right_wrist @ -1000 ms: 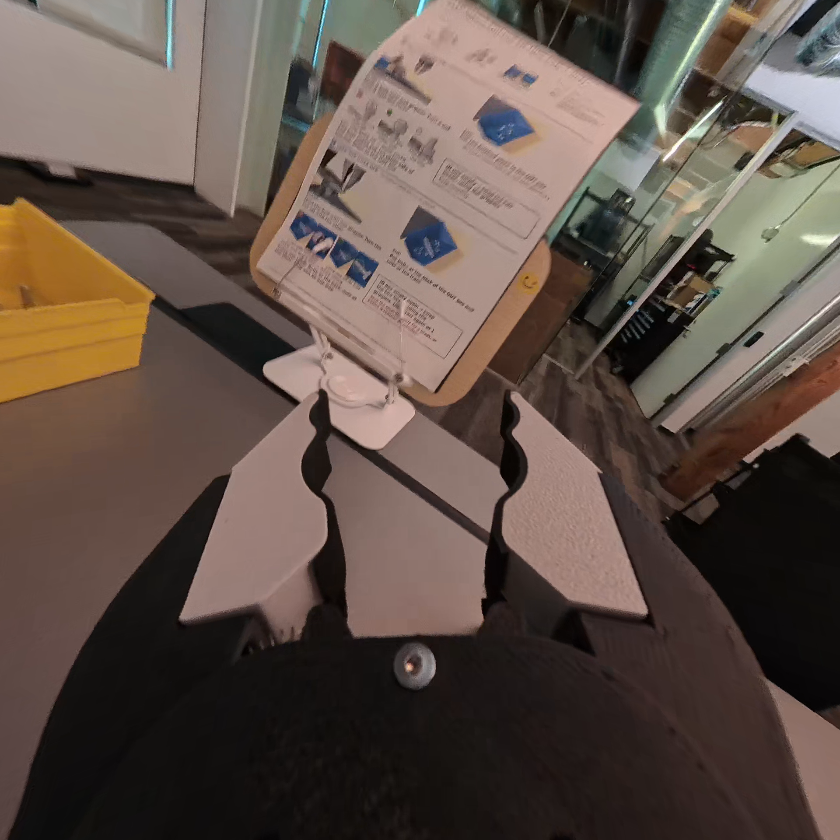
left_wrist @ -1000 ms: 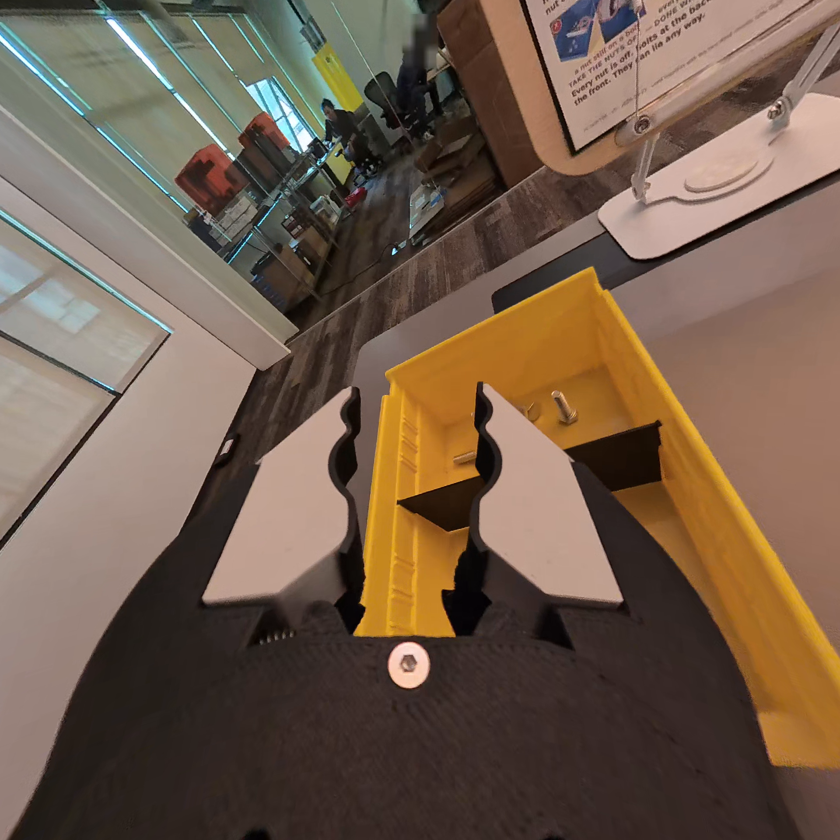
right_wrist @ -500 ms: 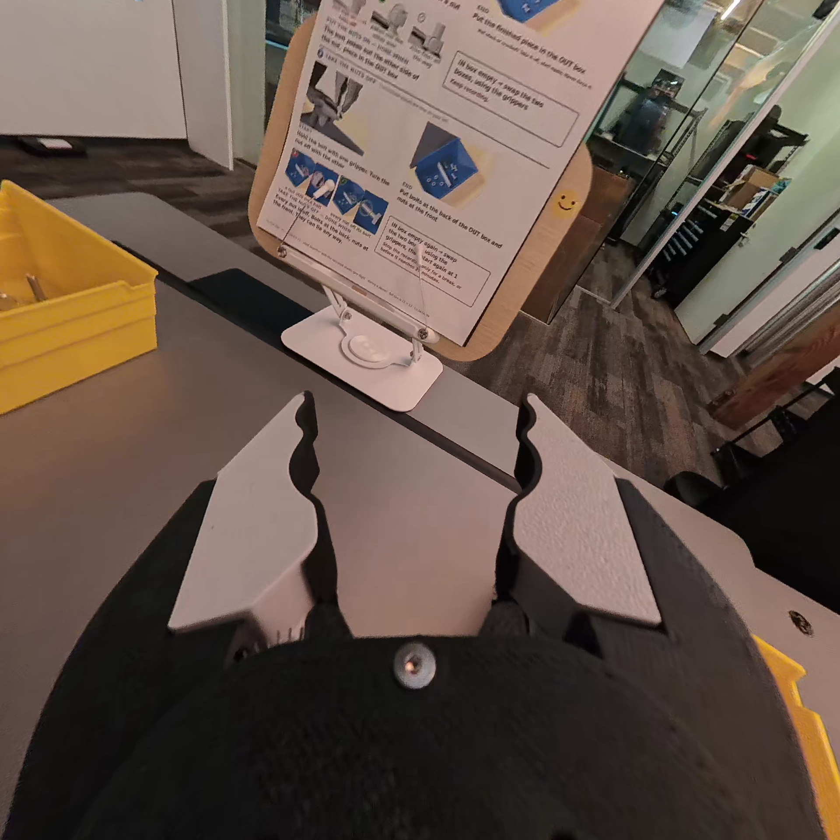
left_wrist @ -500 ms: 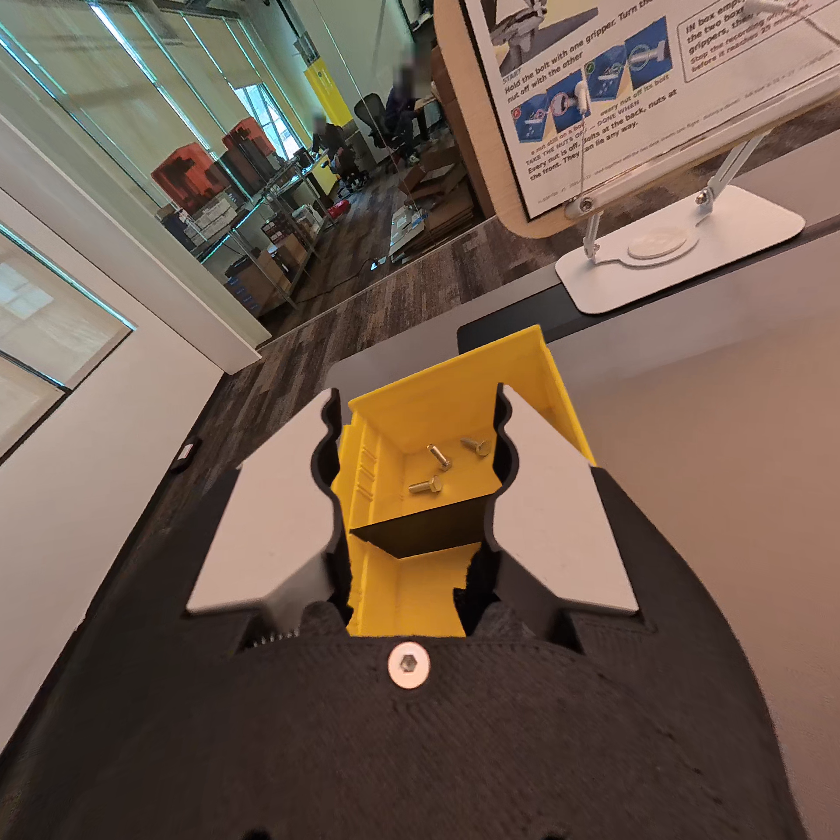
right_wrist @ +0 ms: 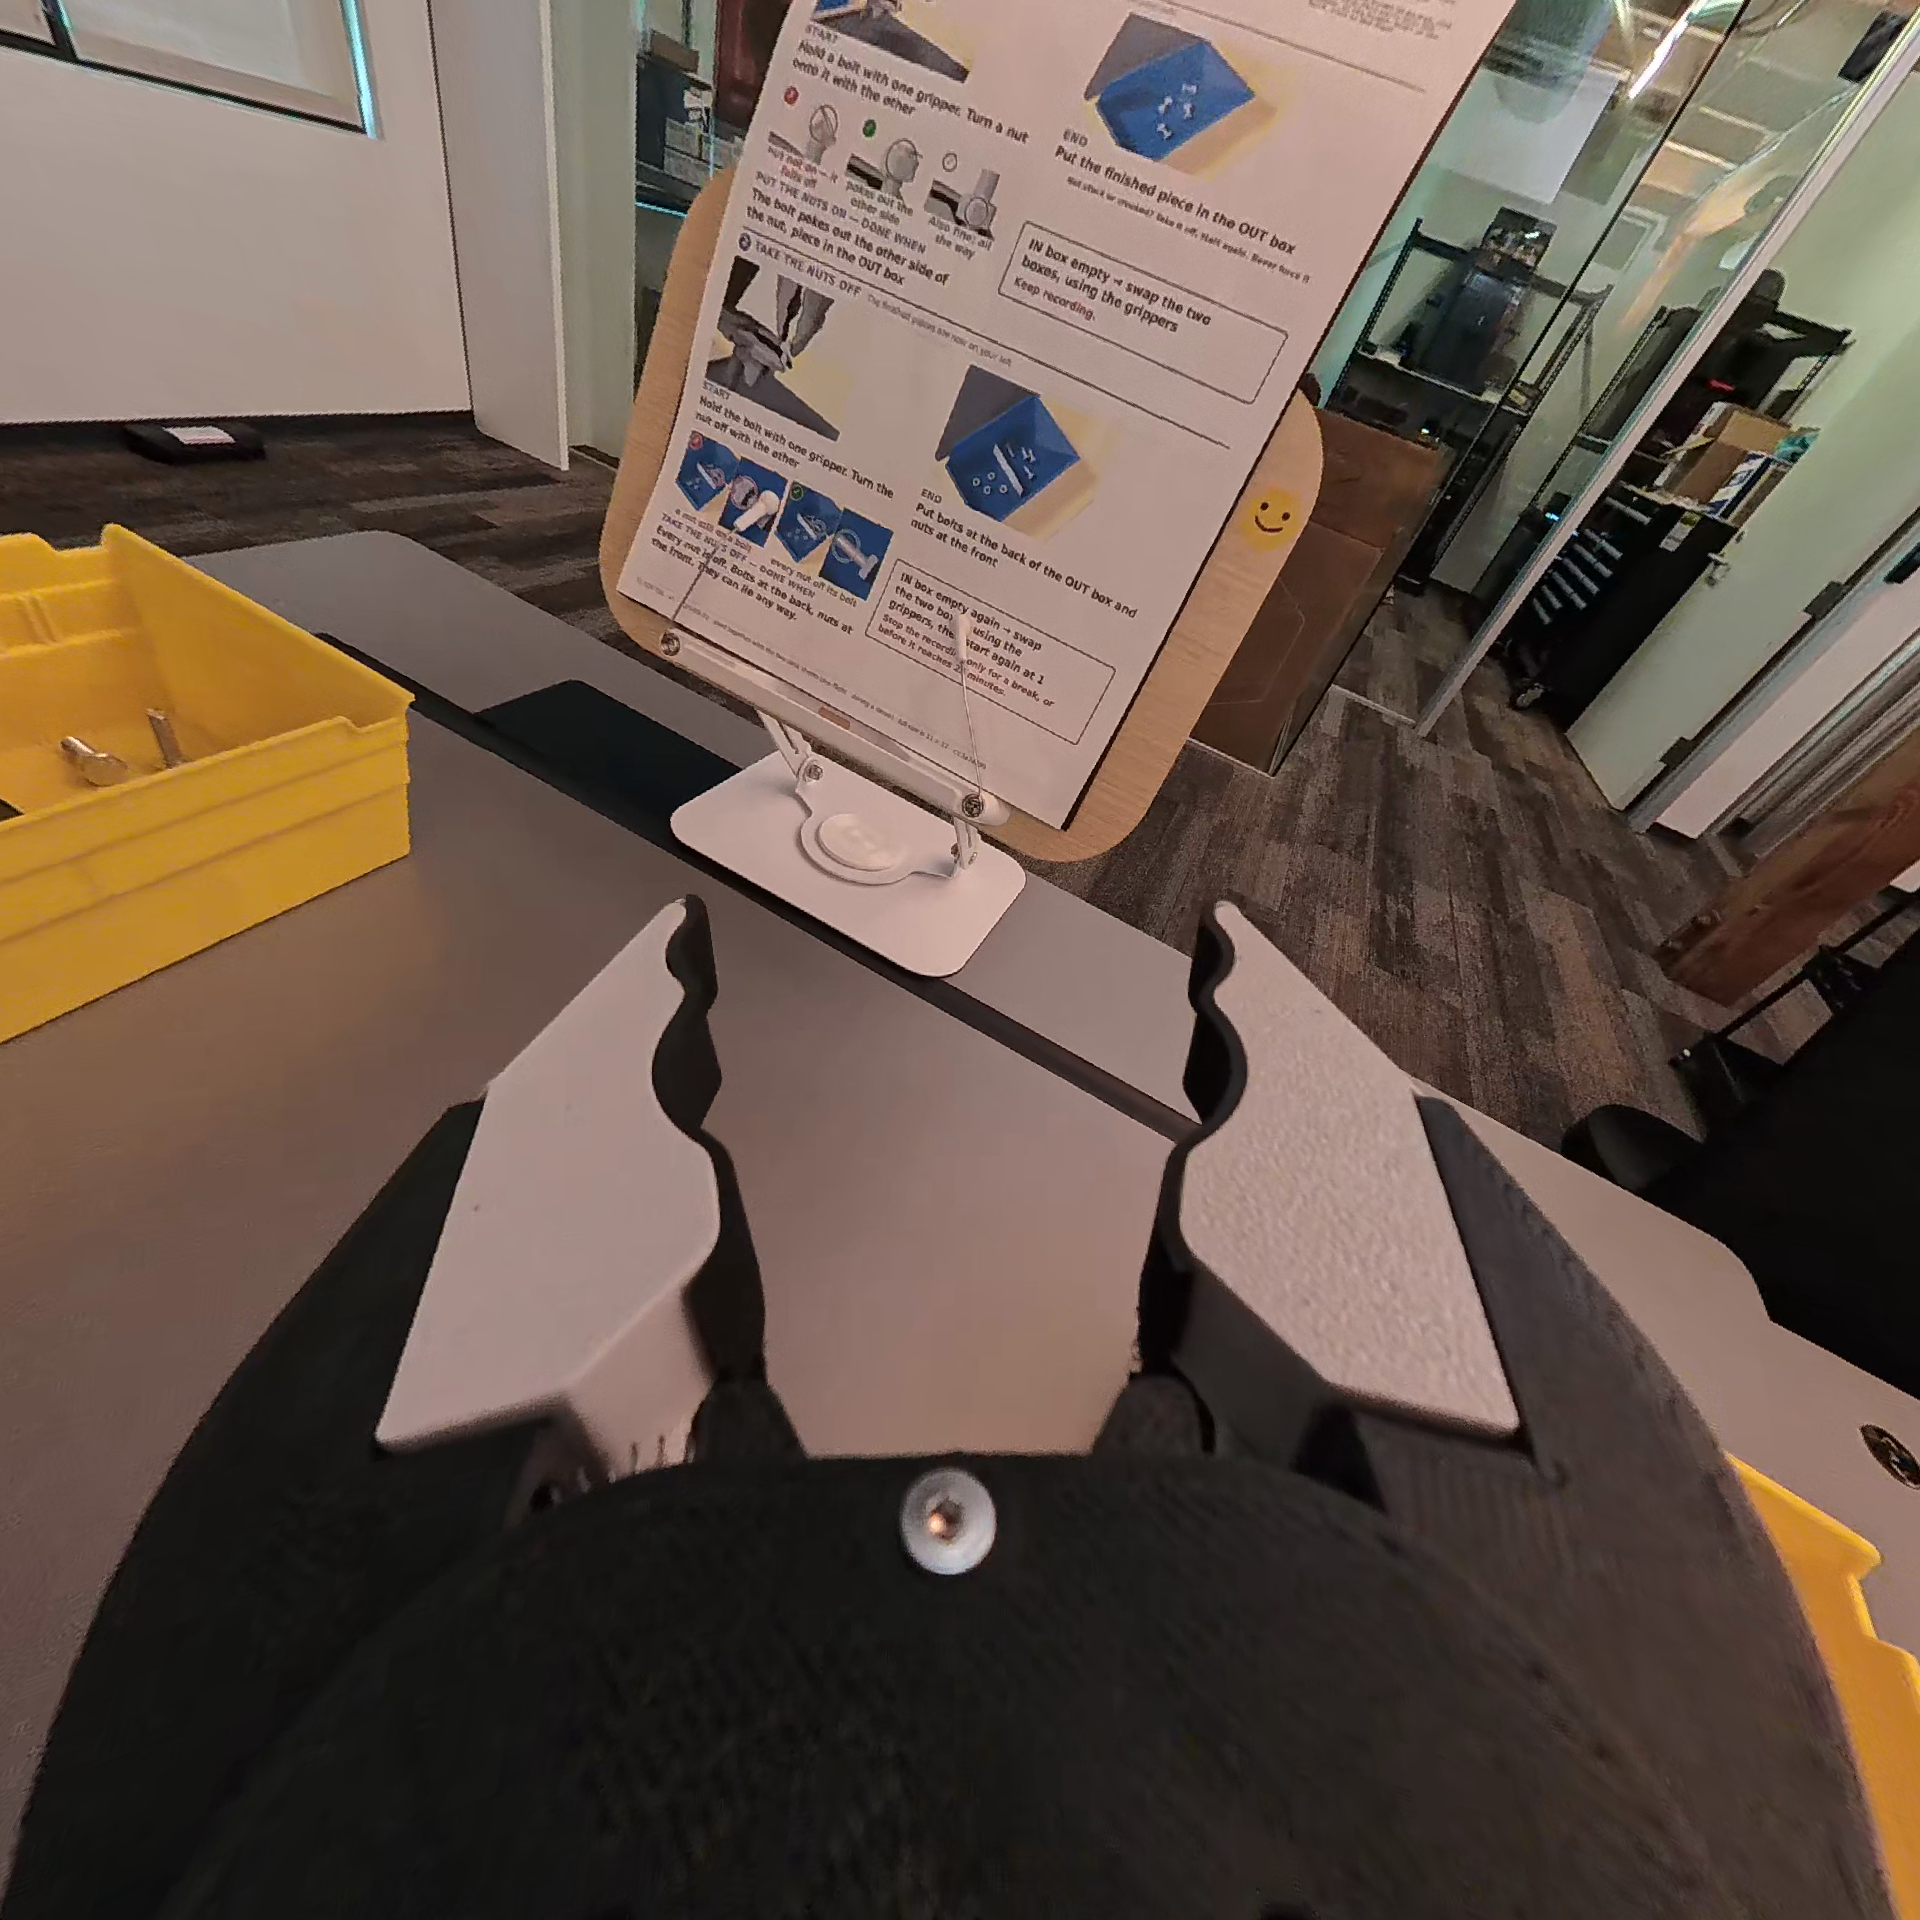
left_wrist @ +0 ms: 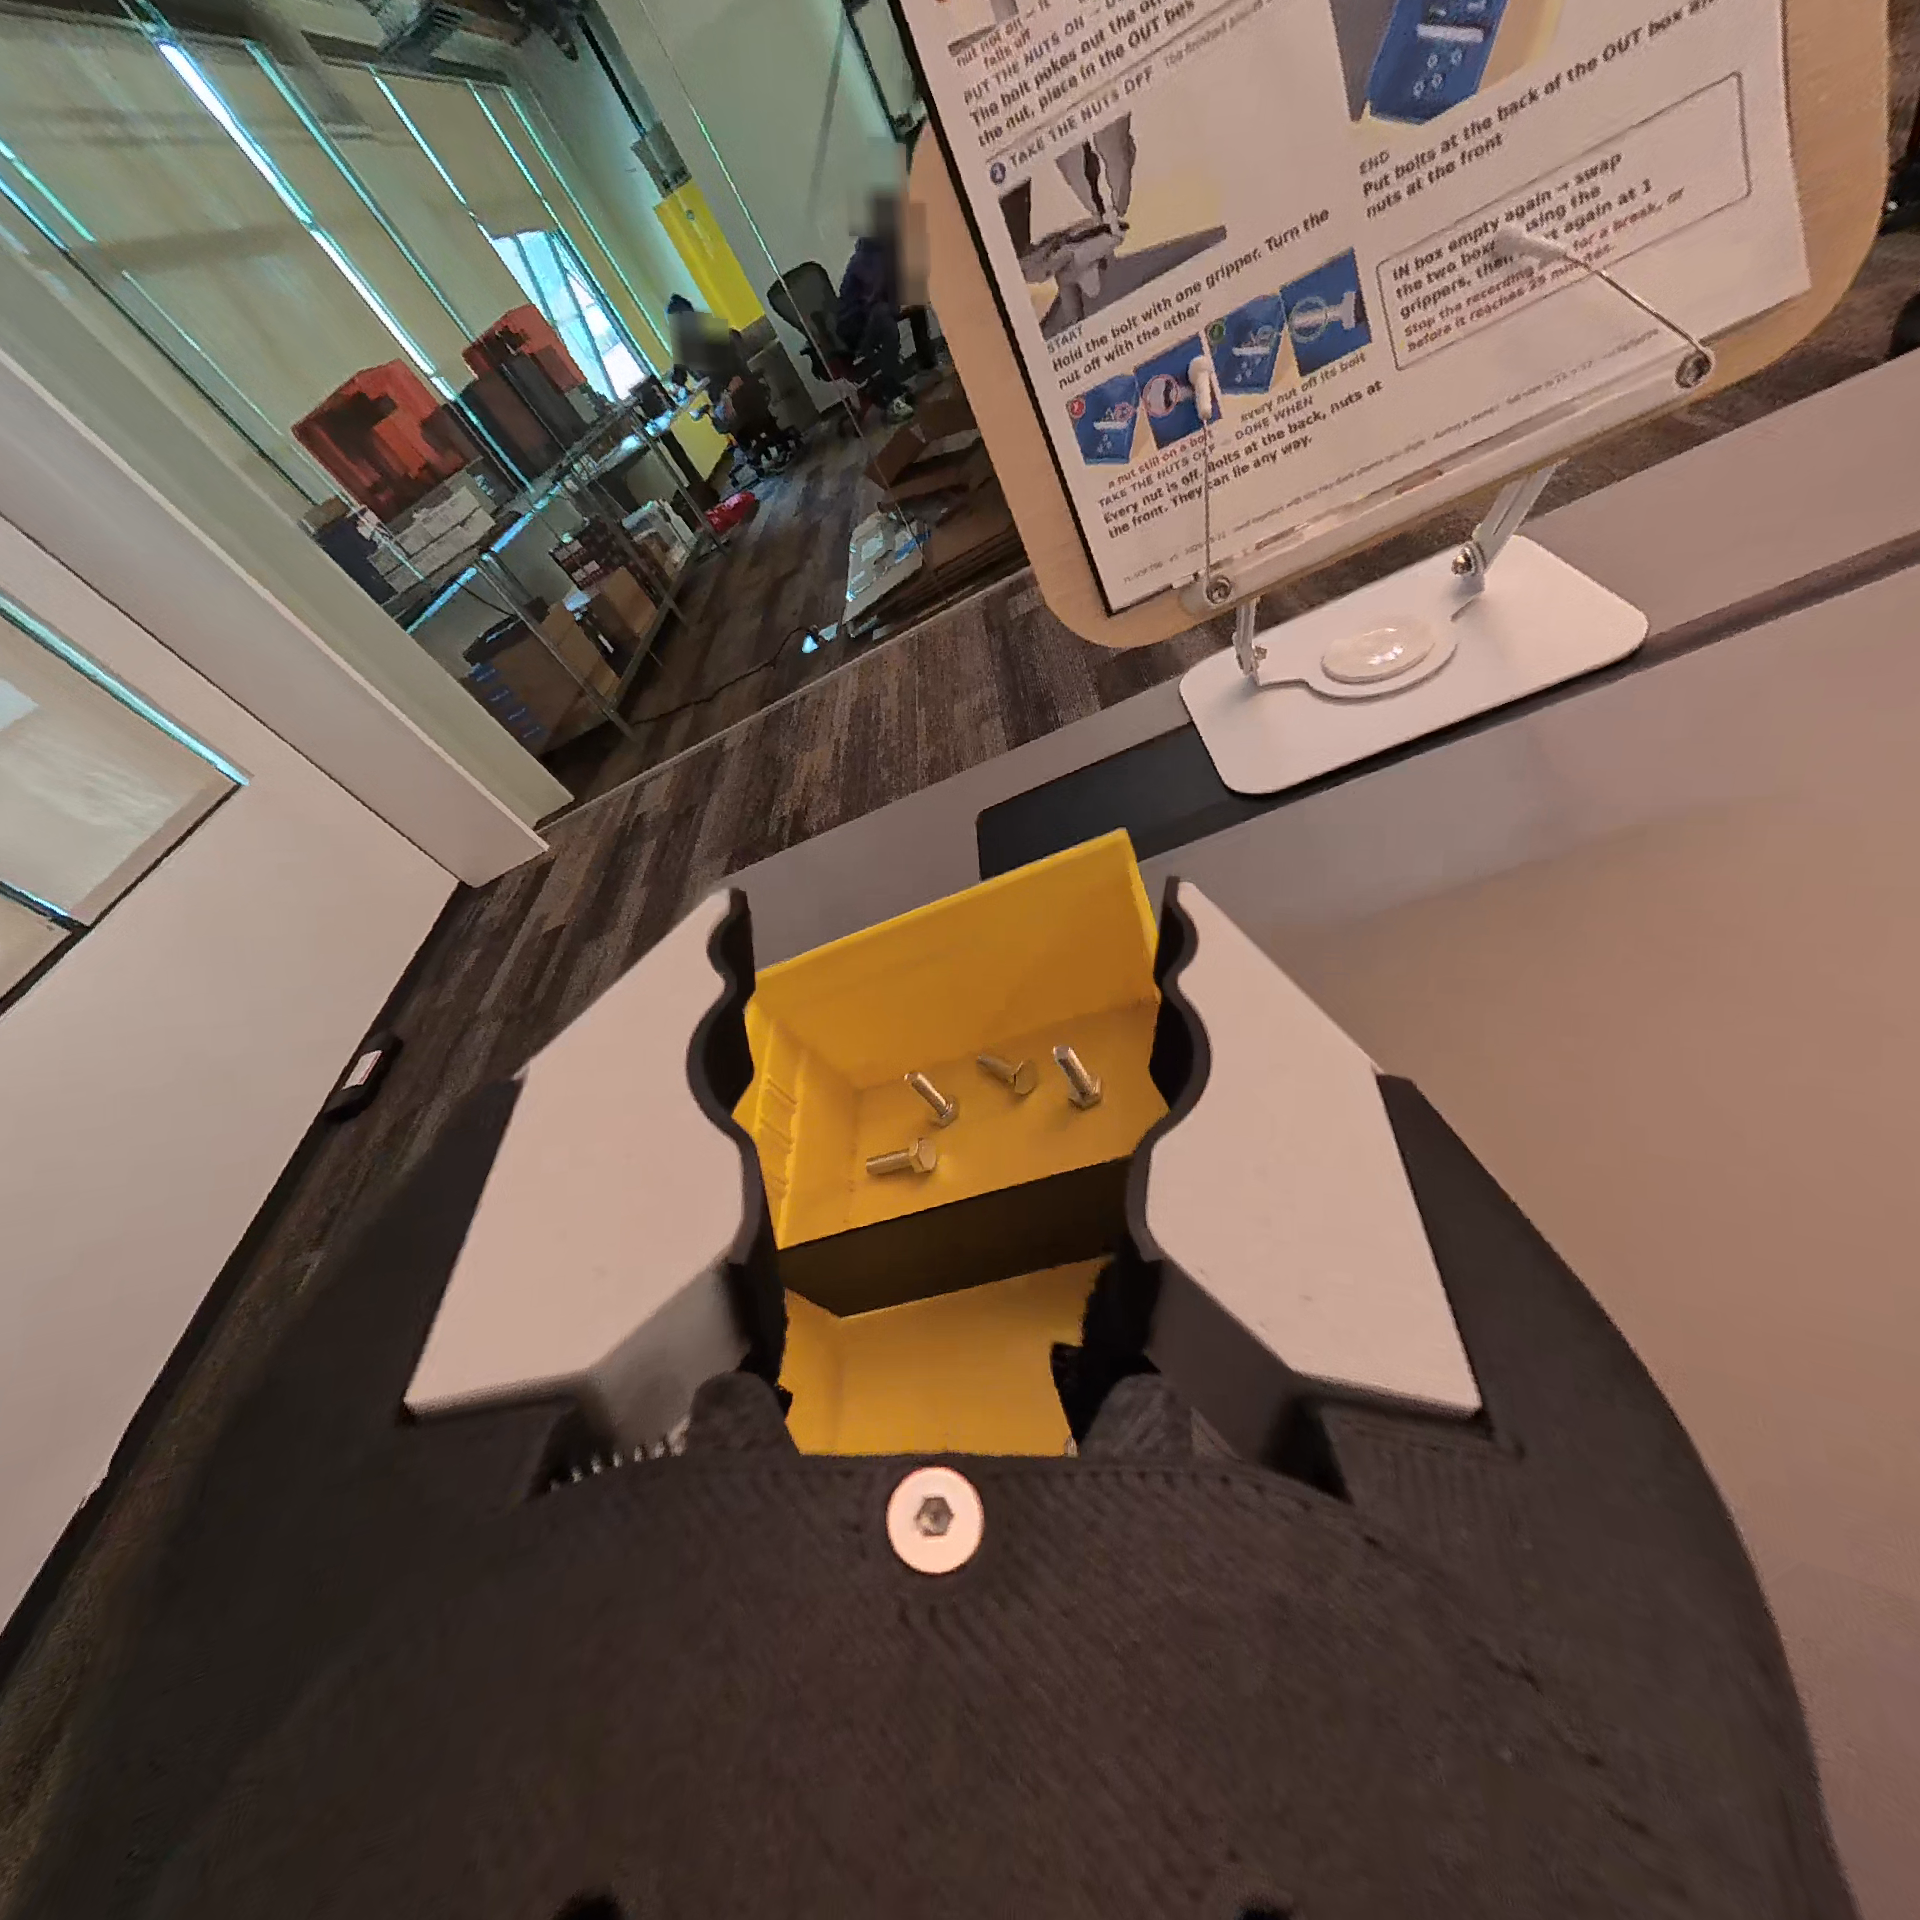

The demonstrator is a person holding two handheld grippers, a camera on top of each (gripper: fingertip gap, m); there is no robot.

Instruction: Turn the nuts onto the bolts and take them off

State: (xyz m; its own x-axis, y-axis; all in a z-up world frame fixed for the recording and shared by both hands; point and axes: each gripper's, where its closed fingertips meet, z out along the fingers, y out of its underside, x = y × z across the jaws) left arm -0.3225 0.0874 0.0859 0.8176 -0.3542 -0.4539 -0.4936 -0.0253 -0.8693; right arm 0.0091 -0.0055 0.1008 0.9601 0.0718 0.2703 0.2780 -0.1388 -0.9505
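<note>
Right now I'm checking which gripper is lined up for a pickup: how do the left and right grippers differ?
The left gripper frames the yellow bin, with four bolts lying behind its black divider; the right gripper frames only bare grey table. Both are open and empty.

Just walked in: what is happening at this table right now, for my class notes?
A person holds two claws over a grey table. The left claw hangs open above a yellow bin, whose far compartment holds four loose bolts. The right claw is open and empty, facing an instruction sheet on a stand. Nothing is gripped.
</note>
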